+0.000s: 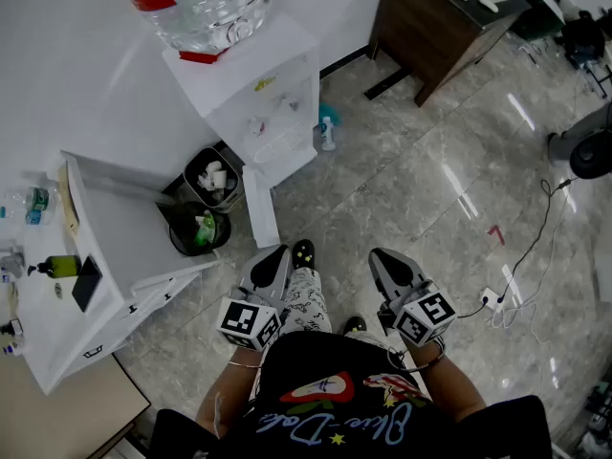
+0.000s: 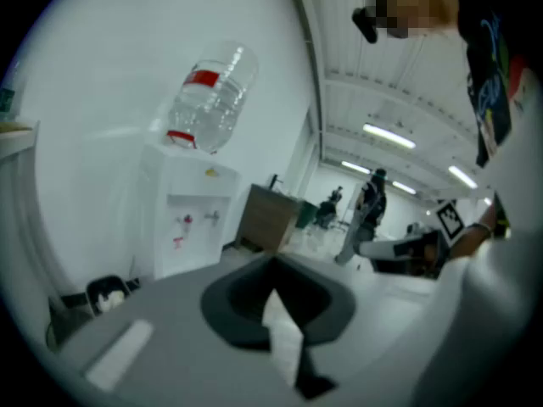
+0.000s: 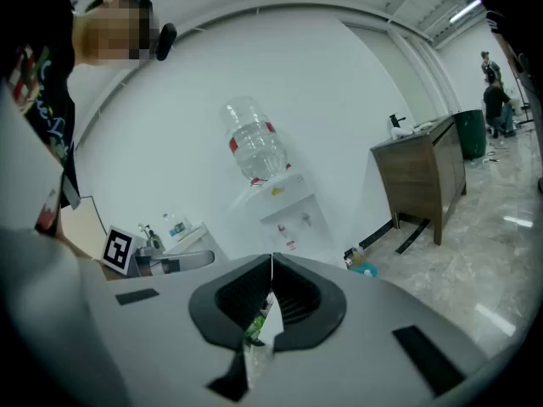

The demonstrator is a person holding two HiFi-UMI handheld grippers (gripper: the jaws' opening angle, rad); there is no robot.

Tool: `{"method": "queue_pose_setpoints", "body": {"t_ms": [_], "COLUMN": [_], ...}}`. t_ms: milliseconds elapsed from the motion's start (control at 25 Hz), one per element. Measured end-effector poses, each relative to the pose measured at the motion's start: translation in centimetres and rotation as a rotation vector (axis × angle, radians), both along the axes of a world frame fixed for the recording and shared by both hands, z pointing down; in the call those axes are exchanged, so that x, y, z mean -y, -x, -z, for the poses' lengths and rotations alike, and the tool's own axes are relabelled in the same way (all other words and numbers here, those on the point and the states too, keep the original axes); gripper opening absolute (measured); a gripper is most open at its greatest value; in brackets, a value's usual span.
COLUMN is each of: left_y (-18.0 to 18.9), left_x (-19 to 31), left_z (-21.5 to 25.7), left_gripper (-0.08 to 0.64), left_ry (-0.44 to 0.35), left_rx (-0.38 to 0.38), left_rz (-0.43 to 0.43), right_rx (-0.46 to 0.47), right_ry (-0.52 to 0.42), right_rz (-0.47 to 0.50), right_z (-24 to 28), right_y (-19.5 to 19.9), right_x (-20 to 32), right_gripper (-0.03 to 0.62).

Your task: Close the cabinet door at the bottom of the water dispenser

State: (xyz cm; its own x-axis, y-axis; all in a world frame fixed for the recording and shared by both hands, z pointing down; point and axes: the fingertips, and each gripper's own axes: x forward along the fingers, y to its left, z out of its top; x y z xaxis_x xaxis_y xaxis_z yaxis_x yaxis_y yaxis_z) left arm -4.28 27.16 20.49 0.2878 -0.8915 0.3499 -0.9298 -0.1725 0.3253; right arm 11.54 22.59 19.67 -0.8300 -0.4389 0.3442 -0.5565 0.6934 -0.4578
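The white water dispenser [image 1: 258, 94] stands against the wall with a clear bottle [image 1: 201, 3] on top. Its bottom cabinet door [image 1: 260, 206] hangs open, swung out edge-on towards me. Both grippers are held close to my body, well short of the door. My left gripper [image 1: 271, 256] is shut and holds nothing. My right gripper [image 1: 385, 259] is also shut and empty. The left gripper view has the dispenser [image 2: 188, 219] beyond the shut gripper [image 2: 271, 268]. In the right gripper view the dispenser [image 3: 284, 206] rises behind the shut gripper [image 3: 271, 259]; the door is hidden there.
Two black bins [image 1: 212, 178] with rubbish stand left of the open door. A white cabinet [image 1: 105, 247] with pulled-out drawers is at the left. A brown wooden desk [image 1: 440, 22] is at the back right. A blue bottle [image 1: 327, 132] and floor cables [image 1: 497, 299] lie nearby.
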Motion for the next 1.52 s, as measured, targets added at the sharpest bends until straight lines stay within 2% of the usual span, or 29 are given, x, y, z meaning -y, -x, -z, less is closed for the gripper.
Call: {"method": "queue_pose_setpoints", "body": {"t_ms": [80,160,280,400,480,600,840,960,1080,1280,1520], "left_y": [2.6,5.7,11.1,15.5,17.4,19.7,19.8,19.2,19.0,18.0,15.6], "left_x": [3.8,6.9,8.9,8.2,7.4,6.2,3.0,3.0,3.3,4.0,6.5], "left_z": [-2.7,-6.5,-13.7,-21.0,-25.5,-30.8,-38.1,-39.7,-40.2,-40.2,-39.9], "left_gripper": [-0.003,-0.003,-0.002,-0.002,-0.003,-0.003,-0.002,-0.002,-0.003,-0.003,-0.003], "left_ry": [0.017,0.069,0.206,0.383,0.478,0.565,0.707,0.728,0.735,0.745,0.712], "left_rx": [0.025,0.059,0.099,0.122,0.148,0.162,0.201,0.184,0.172,0.150,0.035], "left_rz": [-0.014,-0.006,0.072,0.129,0.193,0.253,0.184,0.165,0.205,0.222,0.298], "right_rx": [-0.012,0.005,0.068,0.094,0.072,0.040,0.039,0.050,0.097,0.115,0.110], "right_ry": [-0.010,-0.012,-0.012,-0.012,0.002,0.017,0.121,0.148,0.133,0.159,0.158], "right_rz": [-0.025,-0.055,-0.083,-0.071,-0.023,0.033,-0.006,0.015,0.041,-0.014,-0.052], "right_z": [-1.1,-1.9,-2.6,-4.6,-7.2,-11.0,-16.6,-17.7,-17.4,-17.9,-18.9], "right_y": [3.8,7.2,11.4,14.3,15.2,16.1,15.6,15.9,16.0,14.9,13.7], "right_x": [4.6,8.6,12.5,14.2,15.1,16.0,15.6,15.0,14.8,15.5,17.7], "right_gripper": [0.017,0.017,0.017,0.017,0.017,0.017,0.017,0.017,0.017,0.017,0.017]}}
